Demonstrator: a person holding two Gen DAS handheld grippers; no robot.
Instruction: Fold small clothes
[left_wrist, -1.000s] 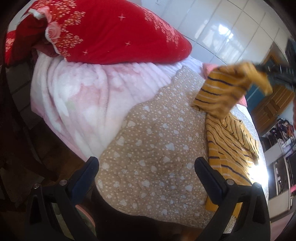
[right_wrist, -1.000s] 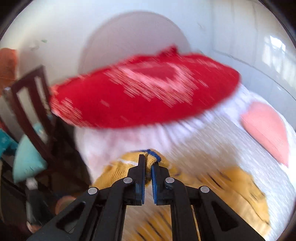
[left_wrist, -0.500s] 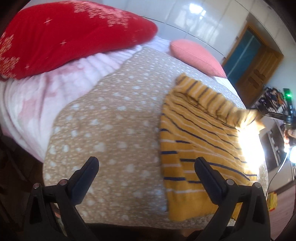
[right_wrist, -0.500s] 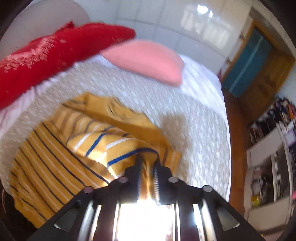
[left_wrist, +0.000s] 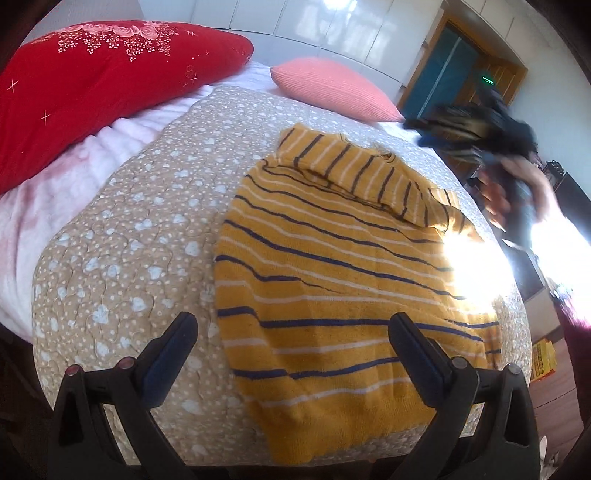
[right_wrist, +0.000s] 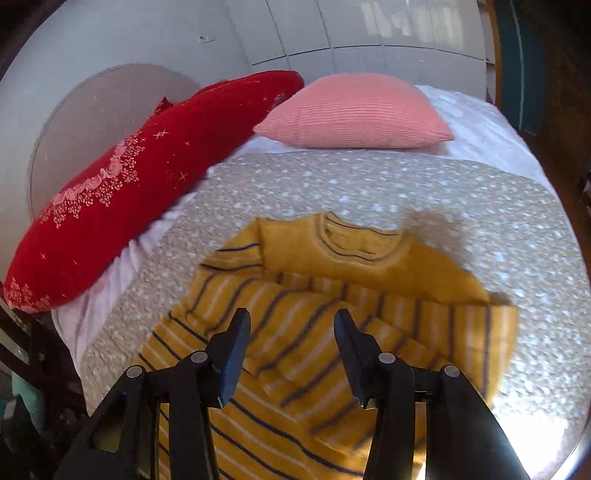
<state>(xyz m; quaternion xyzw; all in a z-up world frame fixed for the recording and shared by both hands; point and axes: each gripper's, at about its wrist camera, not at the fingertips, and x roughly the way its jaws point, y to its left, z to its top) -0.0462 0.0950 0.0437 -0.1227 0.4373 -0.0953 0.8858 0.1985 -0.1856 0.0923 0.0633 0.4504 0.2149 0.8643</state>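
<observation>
A yellow sweater with dark blue and white stripes (left_wrist: 332, 266) lies on the bed's tan heart-print quilt (left_wrist: 140, 221), one sleeve folded across its chest. It also shows in the right wrist view (right_wrist: 317, 325). My left gripper (left_wrist: 291, 332) is open and empty, held above the sweater's hem at the near edge of the bed. My right gripper (right_wrist: 291, 332) is open and empty above the folded sleeve. It shows blurred in the left wrist view (left_wrist: 476, 125), above the far right of the bed.
A big red embroidered pillow (left_wrist: 92, 81) and a pink pillow (left_wrist: 332, 88) lie at the head of the bed. A pale pink blanket (left_wrist: 55, 192) hangs off the left side. A doorway (left_wrist: 443, 74) and furniture stand to the right.
My right gripper carried the sleeve across the sweater, let it go and opened. It has drawn back above the sweater. My left gripper swung right, over the hem.
</observation>
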